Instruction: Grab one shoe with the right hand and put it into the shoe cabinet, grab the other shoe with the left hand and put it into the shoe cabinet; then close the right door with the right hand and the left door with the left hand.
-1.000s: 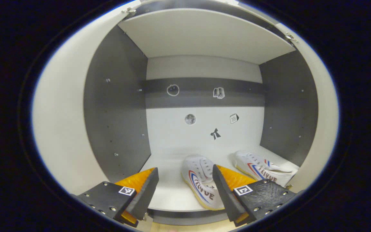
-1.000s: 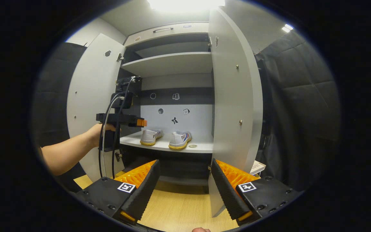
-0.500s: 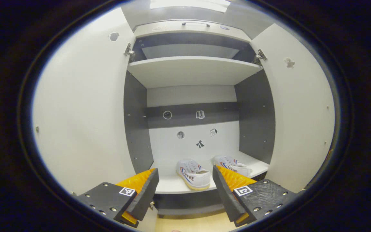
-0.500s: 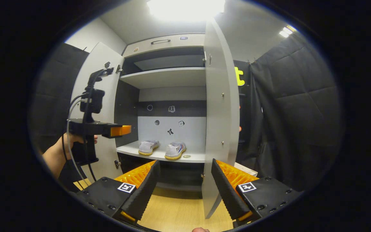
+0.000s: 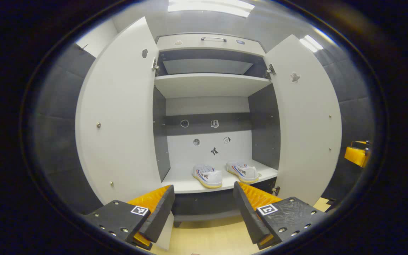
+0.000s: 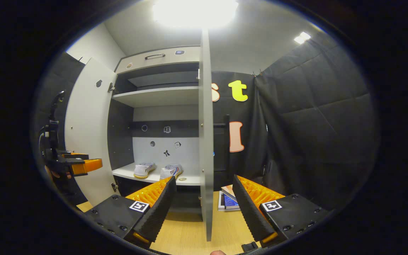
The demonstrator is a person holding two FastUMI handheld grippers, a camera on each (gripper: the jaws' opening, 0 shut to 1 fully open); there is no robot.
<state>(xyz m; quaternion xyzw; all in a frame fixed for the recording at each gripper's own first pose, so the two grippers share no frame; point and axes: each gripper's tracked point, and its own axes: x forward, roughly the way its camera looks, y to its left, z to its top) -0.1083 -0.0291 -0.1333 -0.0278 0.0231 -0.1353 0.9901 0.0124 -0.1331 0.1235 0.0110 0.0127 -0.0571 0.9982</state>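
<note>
Black padded cloth covers the booth walls around the cabinet [image 5: 207,88], and a wooden floor [image 6: 186,230] lies under it. From the left gripper view I see both doors standing open: the left door [image 5: 119,120] and the right door [image 5: 306,120]. On the lower shelf [image 5: 186,182] the two shoes rest side by side, the left shoe [image 5: 207,175] and the right shoe [image 5: 243,171], close but not touching. My left gripper [image 5: 204,209] has its fingers apart and holds nothing. From the right gripper view I see the right door edge-on, just in front of my right gripper [image 6: 204,212], between its fingers; these fingers are also apart and do not touch the door. Some books [image 6: 229,201] lie on the floor behind that door.
</note>
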